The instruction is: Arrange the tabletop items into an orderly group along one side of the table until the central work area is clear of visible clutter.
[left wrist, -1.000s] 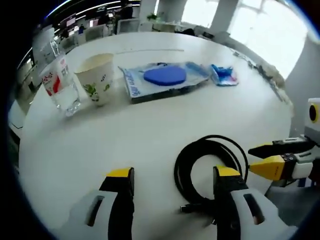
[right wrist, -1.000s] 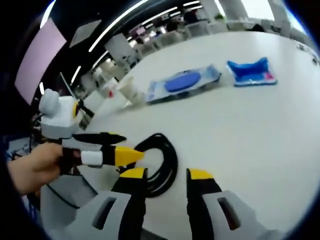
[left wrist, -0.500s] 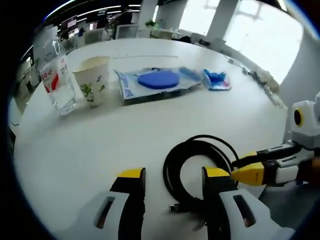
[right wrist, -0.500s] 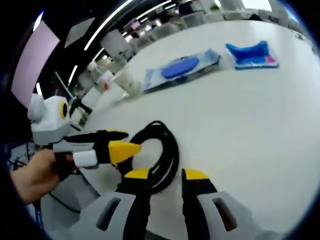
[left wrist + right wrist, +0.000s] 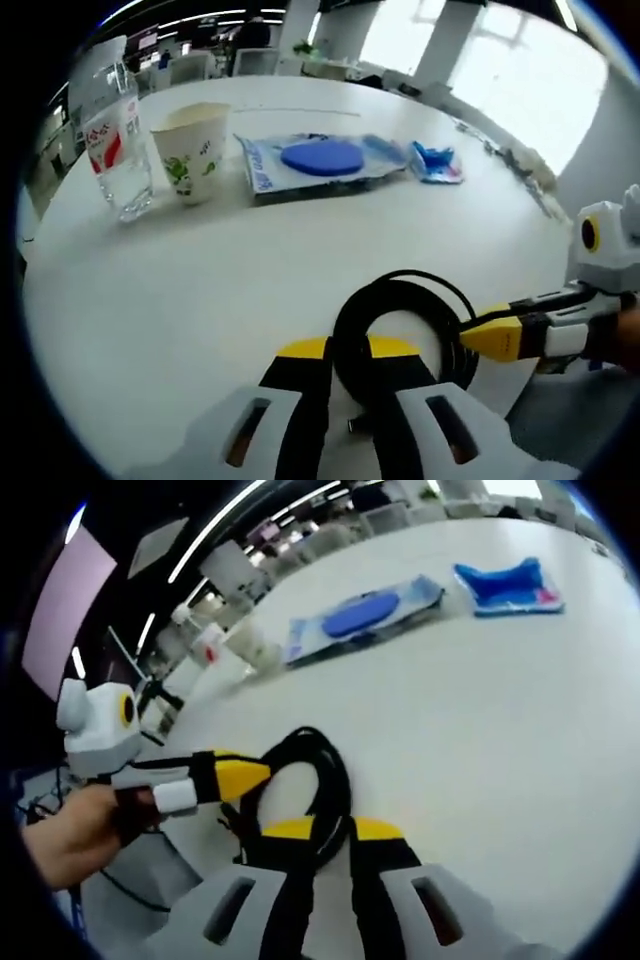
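Note:
A coiled black cable (image 5: pixel 400 300) lies on the white table (image 5: pixel 190 280) near its edge. My left gripper (image 5: pixel 350 352) is shut on the near side of the coil, the cable pinched between its yellow-tipped jaws. My right gripper (image 5: pixel 492 335) comes in from the right and meets the coil's right side. In the right gripper view the cable (image 5: pixel 318 770) rises between the jaws of my right gripper (image 5: pixel 330 830), which is shut on it. There the left gripper (image 5: pixel 240 776), held by a hand (image 5: pixel 70 835), touches the coil's left side.
Along the far side stand a glass with a red label (image 5: pixel 118 150), a printed paper cup (image 5: pixel 192 150), a clear pack with a blue round pad (image 5: pixel 322 160) and a small blue packet (image 5: pixel 437 163). The table edge (image 5: pixel 530 360) runs just right of the coil.
Both grippers went from open around the cable to shut on it. The coil's near side has lifted slightly between the jaws. The far items have not moved.

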Motion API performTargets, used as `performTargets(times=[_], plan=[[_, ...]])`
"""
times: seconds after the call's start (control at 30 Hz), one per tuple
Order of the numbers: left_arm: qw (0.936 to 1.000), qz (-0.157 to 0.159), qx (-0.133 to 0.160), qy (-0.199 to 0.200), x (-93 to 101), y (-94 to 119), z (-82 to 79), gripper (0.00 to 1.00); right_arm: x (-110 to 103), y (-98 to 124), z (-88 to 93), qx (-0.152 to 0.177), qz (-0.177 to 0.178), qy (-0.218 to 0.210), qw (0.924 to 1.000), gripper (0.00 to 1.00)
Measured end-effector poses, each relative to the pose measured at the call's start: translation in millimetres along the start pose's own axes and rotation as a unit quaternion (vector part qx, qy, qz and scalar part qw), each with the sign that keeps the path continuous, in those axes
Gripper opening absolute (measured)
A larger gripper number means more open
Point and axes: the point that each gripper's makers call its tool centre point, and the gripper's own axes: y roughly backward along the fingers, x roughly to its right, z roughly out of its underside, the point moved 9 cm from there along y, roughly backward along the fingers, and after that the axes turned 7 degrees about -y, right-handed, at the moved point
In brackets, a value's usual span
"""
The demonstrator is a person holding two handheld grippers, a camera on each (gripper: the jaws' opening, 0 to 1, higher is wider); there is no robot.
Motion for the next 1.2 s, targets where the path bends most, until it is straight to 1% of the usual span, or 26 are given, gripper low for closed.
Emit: performTargets(times=[0.07, 0.13, 0.17, 0.37, 0.5, 0.63, 0.73, 0.83, 0.97, 1.1, 1.2], plan=[[1.0, 0.0, 0.0, 0.008, 0.1, -1.2, -0.9, 0.08, 0.2, -0.3, -0.7, -0.003, 0.002, 0.003, 1.0, 0.07], [0.9999, 0.004, -0.003, 0.016, -0.7, -2.5, -0.9, 0.07, 1.3, -0.2, -1.2, -0.01, 0.01, 0.018, 0.9997, 0.04], [0.9998, 0.004, -0.005, 0.019, -0.6, -2.5, -0.8, 0.07, 1.8, 0.2, -1.1, -0.01, 0.01, 0.018, 0.9997, 0.03], [0.9996, 0.01, -0.01, 0.026, 3.1, -0.4, 2.0, 0.07, 5.9, 6.7, -1.9, -0.005, -0.002, -0.012, 0.9999, 0.01], [0.9994, 0.008, -0.006, 0.033, 6.4, 2.6, 1.6, 0.06, 7.3, 10.0, -6.0, -0.001, -0.006, -0.019, 0.9998, 0.0], [0.9989, 0.012, 0.001, 0.046, 9.6, 5.7, -2.4, 0.06, 7.8, 16.5, -12.5, 0.015, -0.01, -0.022, 0.9996, 0.0], [0.9989, 0.013, 0.005, 0.045, 14.1, 6.6, -8.4, 0.06, 8.7, 20.6, -19.4, 0.026, -0.009, -0.015, 0.9995, 0.0], [0.9986, 0.015, 0.016, 0.049, 18.1, 7.9, -16.2, 0.06, 9.7, 26.6, -24.5, 0.036, -0.007, 0.006, 0.9993, 0.0], [0.9982, 0.019, 0.03, 0.049, 27.4, 8.8, -28.9, 0.06, 13.3, 38.1, -32.2, 0.055, -0.003, 0.005, 0.9984, 0.0], [0.997, 0.035, 0.04, 0.056, 38.2, 6.5, -42.7, 0.06, 20.3, 53.6, -45.0, 0.082, 0.003, 0.006, 0.9966, 0.0], [0.9965, 0.044, 0.043, 0.056, 45.7, 1.7, -51.5, 0.06, 26.6, 63.6, -54.0, 0.098, 0.009, 0.003, 0.9952, 0.0]])
